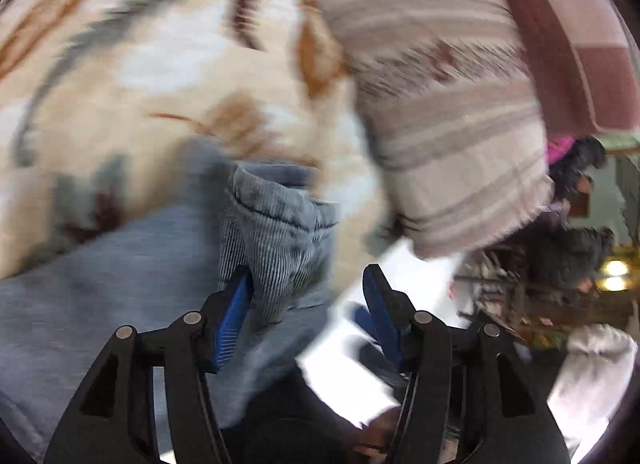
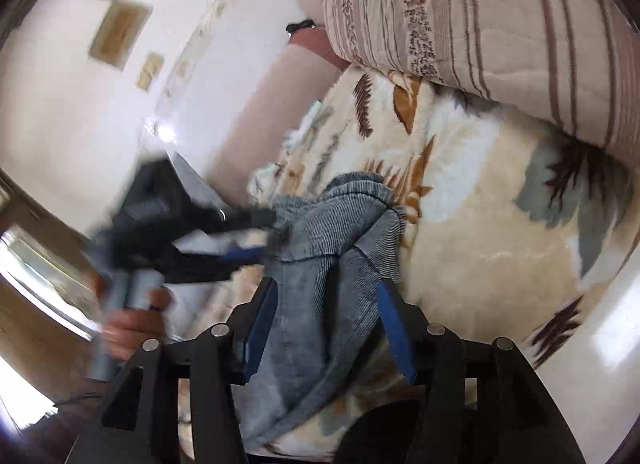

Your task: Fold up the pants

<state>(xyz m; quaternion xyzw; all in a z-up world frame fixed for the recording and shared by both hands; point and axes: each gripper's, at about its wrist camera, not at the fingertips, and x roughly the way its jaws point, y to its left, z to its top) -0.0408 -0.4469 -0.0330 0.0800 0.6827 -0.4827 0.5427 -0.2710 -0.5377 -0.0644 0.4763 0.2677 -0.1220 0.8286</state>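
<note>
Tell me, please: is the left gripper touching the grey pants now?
Touching. In the left wrist view, the left gripper is open, and one blue finger pad presses against the bunched waistband of the grey pants.

Left wrist: sits close over the pants (image 1: 276, 224) — faces the striped pillow (image 1: 452, 144).
Right wrist: close above, facing the same pillow.
Shared: pants, pillow, bed blanket (image 2: 480, 204).

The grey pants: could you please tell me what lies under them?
The grey pants lie on a cream leaf-patterned blanket, which shows all around them. What is under the blanket is covered.
</note>
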